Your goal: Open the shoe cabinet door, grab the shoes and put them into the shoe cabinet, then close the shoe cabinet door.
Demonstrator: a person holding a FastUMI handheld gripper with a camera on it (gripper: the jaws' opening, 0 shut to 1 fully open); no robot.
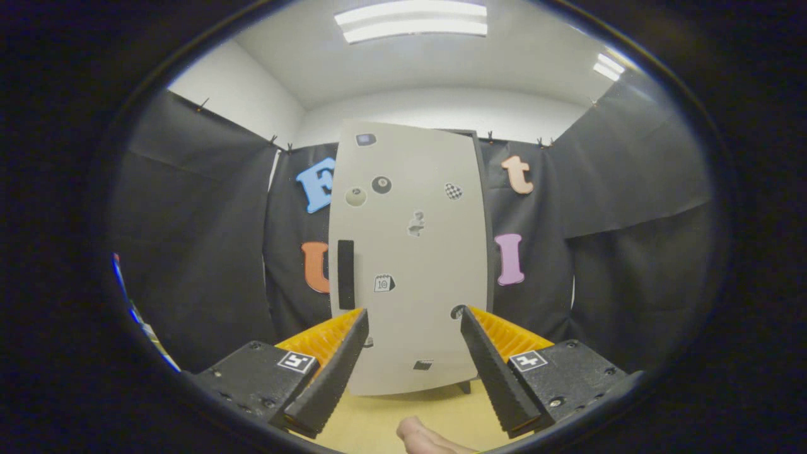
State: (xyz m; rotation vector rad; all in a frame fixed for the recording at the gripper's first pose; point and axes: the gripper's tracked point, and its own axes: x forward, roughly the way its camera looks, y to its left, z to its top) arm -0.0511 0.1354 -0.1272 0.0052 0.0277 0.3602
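Observation:
A tall pale grey shoe cabinet (410,252) stands upright on the light wooden surface (378,416), straight ahead of my fingers. Its door is shut and carries several small stickers. A black vertical handle (345,274) sits on the door's left side, just above my left fingertip. My gripper (413,321) is open, its fingers spread wide with nothing between them, short of the door. No shoes are in sight.
Black cloth walls close in behind and on both sides of the cabinet. A part of a person's hand (429,438) shows at the bottom, between the fingers. A striped object (135,315) shows at the far left.

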